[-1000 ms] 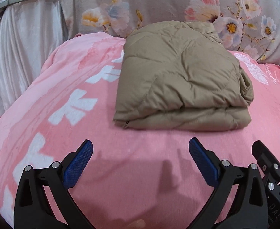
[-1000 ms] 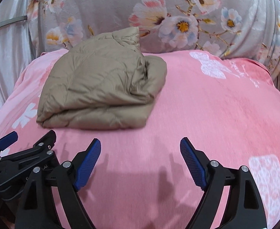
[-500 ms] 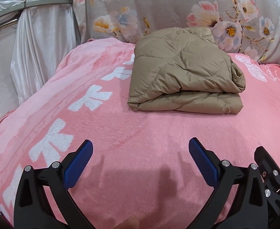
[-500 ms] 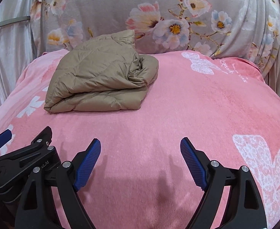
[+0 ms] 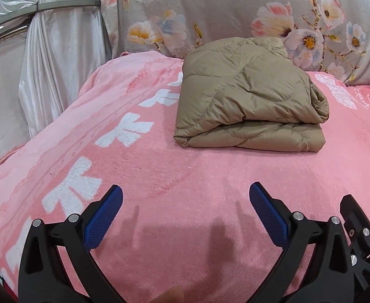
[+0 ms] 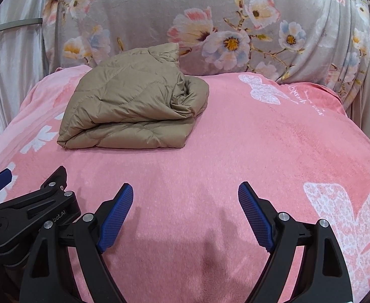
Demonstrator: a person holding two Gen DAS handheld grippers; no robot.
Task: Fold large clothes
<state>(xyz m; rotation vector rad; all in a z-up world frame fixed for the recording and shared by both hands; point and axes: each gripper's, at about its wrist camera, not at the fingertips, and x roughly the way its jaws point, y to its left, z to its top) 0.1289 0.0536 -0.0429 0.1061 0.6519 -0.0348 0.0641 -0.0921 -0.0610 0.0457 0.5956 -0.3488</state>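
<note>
My left gripper point(image 5: 186, 202) and right gripper point(image 6: 185, 200) both hang with jaws spread wide, grasping nothing, over the pink blanket point(image 5: 185, 176). The folded tan quilted jacket point(image 5: 248, 98) lies well ahead of both, on the blanket against the floral cover point(image 6: 210, 12).

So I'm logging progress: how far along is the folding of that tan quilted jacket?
Done, it seems: the tan quilted jacket lies folded into a compact bundle on the pink blanket. In hand: nothing; the left tongs and right tongs are open, empty, short of it. Left: nothing visible, perhaps tidying its bunched right side.
</note>
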